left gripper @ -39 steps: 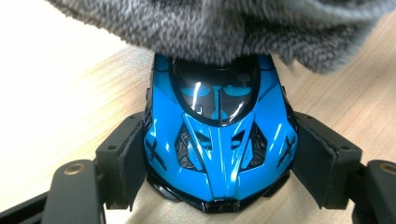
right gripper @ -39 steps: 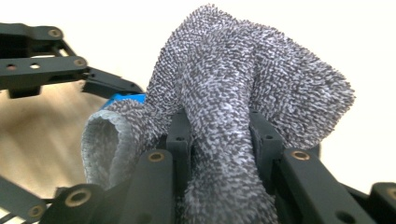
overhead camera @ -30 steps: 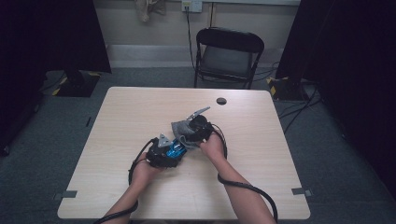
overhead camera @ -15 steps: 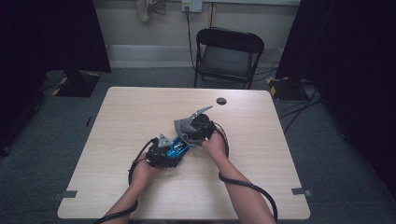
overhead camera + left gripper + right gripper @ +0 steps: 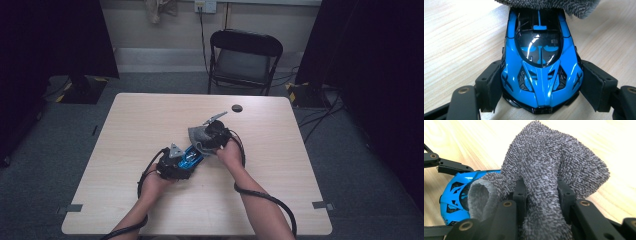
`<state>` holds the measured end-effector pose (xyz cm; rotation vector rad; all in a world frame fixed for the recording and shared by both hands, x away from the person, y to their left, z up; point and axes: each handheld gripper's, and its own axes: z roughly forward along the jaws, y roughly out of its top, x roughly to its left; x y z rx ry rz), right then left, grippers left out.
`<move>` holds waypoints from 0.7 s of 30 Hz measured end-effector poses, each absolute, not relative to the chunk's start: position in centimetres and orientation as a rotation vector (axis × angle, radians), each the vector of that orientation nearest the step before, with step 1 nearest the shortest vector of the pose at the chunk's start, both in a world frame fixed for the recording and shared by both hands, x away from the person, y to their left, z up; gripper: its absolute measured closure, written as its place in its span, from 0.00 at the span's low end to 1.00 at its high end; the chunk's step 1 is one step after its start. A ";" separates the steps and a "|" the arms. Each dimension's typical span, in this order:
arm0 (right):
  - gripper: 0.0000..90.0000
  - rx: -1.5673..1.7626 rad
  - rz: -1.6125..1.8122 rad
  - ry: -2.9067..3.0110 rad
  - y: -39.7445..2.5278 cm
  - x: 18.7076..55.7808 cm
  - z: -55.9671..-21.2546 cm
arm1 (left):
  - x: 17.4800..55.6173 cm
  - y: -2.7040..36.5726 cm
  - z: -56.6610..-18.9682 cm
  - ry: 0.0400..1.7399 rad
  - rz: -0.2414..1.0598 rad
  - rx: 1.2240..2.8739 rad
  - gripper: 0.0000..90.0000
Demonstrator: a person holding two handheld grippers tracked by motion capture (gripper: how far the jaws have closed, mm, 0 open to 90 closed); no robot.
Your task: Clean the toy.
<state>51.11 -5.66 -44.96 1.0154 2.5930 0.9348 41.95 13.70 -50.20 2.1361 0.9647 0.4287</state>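
A blue and black toy car (image 5: pixel 540 60) sits on the wooden table (image 5: pixel 130 130), pinched at both sides by my left gripper (image 5: pixel 540 87), which is shut on it. In the high view the car (image 5: pixel 190 156) lies near the table's middle with the left gripper (image 5: pixel 186 161) behind it. My right gripper (image 5: pixel 541 195) is shut on a grey terry cloth (image 5: pixel 551 165) that drapes over its jaws. The cloth (image 5: pixel 199 135) rests against the car's far end (image 5: pixel 456 192), and its edge (image 5: pixel 549 6) covers that end of the car. The right gripper (image 5: pixel 210 137) is just right of the car.
A small black round object (image 5: pixel 237 108) lies near the table's far edge. A black folding chair (image 5: pixel 243 60) stands beyond the table. Cables (image 5: pixel 260 197) trail from both grippers toward the near edge. Bare tabletop stretches left and right of the hands.
The right gripper with the cloth has shifted slightly along the car's far end. The left gripper and the car have stayed put.
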 end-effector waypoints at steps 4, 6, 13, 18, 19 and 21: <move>0.75 1.017 0.940 2.598 -5.8 51.3 -44.9 | 42.0 13.7 -50.2 0.964 0.427 2.137 0.28; 0.75 1.031 0.948 2.599 -5.9 51.5 -44.9 | 42.0 13.7 -50.2 0.964 0.427 2.137 0.28; 0.75 1.054 0.951 2.588 -6.1 51.9 -44.7 | 41.9 13.7 -50.2 0.966 0.424 2.134 0.28; 0.75 1.049 0.949 2.580 -6.2 51.9 -44.7 | 41.9 13.7 -50.2 0.966 0.424 2.134 0.28; 0.75 1.047 0.947 2.577 -6.2 52.0 -44.7 | 41.9 13.7 -50.2 0.967 0.424 2.134 0.28; 0.75 1.046 0.938 2.574 -6.2 52.1 -44.7 | 41.9 13.7 -50.2 0.968 0.424 2.133 0.28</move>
